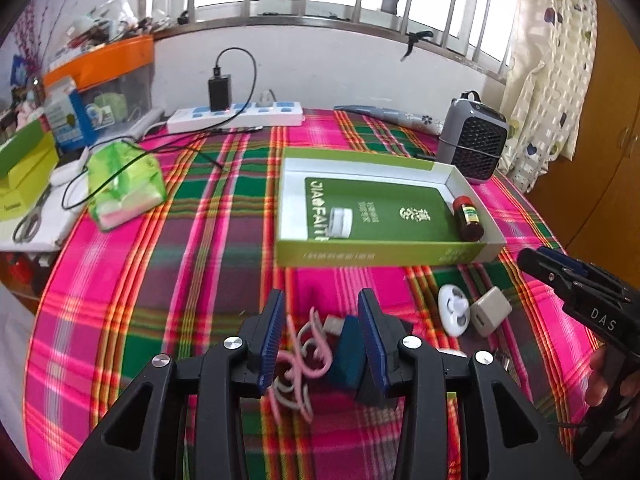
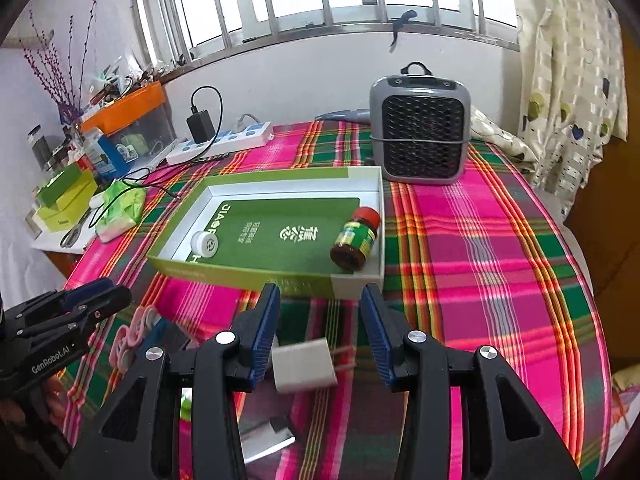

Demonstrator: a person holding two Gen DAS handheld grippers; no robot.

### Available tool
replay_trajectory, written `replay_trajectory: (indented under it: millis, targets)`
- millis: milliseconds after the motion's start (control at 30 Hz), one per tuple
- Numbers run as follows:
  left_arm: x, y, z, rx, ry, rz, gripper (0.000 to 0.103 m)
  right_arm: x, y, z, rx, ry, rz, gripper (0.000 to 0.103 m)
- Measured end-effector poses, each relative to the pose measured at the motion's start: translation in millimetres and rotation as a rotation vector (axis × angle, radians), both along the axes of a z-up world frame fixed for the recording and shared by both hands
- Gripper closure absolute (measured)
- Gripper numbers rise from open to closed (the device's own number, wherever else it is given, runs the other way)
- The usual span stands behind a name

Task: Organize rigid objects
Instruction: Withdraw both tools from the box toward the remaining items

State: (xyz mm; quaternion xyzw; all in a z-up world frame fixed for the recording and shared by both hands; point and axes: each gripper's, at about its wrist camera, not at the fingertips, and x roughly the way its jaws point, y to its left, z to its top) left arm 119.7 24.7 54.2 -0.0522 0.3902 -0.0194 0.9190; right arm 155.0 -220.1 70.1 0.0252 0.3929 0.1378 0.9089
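A shallow green box (image 1: 380, 254) (image 2: 248, 276) lies on the plaid cloth. It holds a small white jar (image 1: 340, 222) (image 2: 206, 243) and a brown bottle with a red cap (image 1: 468, 220) (image 2: 354, 240). My left gripper (image 1: 322, 294) (image 2: 120, 292) is open over a coiled pink and white cable (image 1: 304, 356) (image 2: 132, 336), whose teal plug (image 1: 346, 354) rests by the right finger. My right gripper (image 2: 321, 287) (image 1: 528, 258) is open above a white cube charger (image 2: 304, 364) (image 1: 490, 311) that lies on the cloth. A white round disc (image 1: 454, 310) sits beside the cube.
A grey heater (image 1: 474, 140) (image 2: 420, 132) stands behind the box. Along the far wall lies a white power strip (image 1: 236, 116) with a black adapter. A green tissue pack (image 1: 124, 188), scissors (image 1: 30, 224) and stacked boxes crowd the left. A hand (image 1: 608, 380) holds the right gripper.
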Motion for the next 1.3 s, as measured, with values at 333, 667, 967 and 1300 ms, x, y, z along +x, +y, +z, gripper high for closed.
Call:
replay_trajectory:
  millis: [333, 667, 967, 1300]
  targets:
    - [-31, 25, -10, -0.029, 0.005, 0.028, 0.066, -25, -6, -12, 0.016, 0.018, -0.007, 0.059]
    - [-48, 26, -25, -0.036, 0.037, 0.005, 0.066, -46, -6, -21, 0.022, 0.03, 0.001, 0.057]
    - [-50, 15, -36, -0.021, 0.063, -0.03, 0.065, -64, 0, -26, 0.001, 0.037, 0.033, 0.049]
    - [-45, 18, -42, -0.009, 0.074, -0.008, 0.065, -76, 27, -37, -0.056, 0.075, 0.047, 0.049]
